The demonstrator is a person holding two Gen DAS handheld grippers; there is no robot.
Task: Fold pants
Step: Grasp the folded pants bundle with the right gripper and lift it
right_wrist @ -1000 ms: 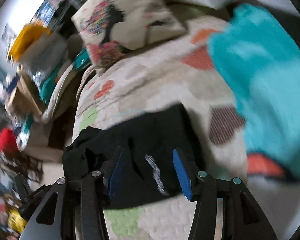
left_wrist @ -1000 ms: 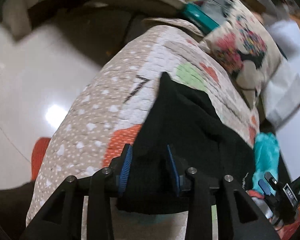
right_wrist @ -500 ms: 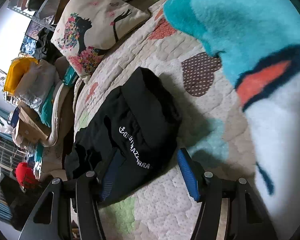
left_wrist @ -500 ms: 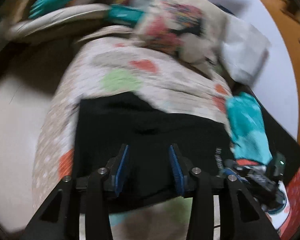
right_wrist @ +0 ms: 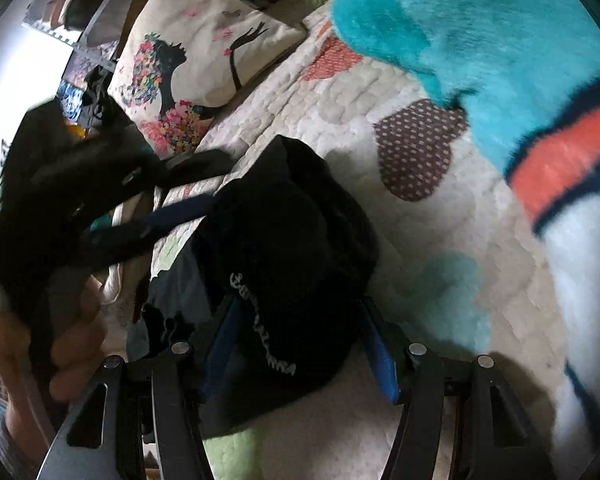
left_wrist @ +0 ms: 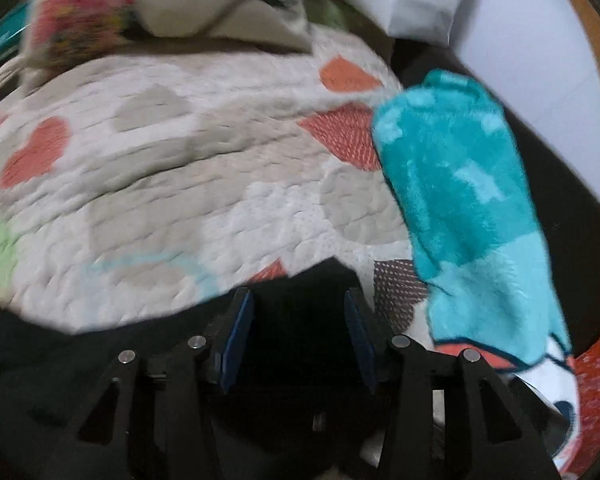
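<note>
Right wrist: right hand-held gripper [right_wrist: 300, 344] spread astride pants [right_wrist: 292, 248]; left hand-held gripper [left_wrist: 298, 332] spread; quilt [right_wrist: 440, 248] bare beside.

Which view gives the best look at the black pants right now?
The right wrist view: the black pants lie bunched on the quilt, white lettering visible. The left wrist view shows only a dark, featureless edge between that gripper's fingers.

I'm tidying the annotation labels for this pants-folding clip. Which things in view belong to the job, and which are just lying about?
Job:
black pants
left gripper
right gripper

Lying about:
teal fleece blanket
patchwork quilt, the surface under the pants
printed cushion
</note>
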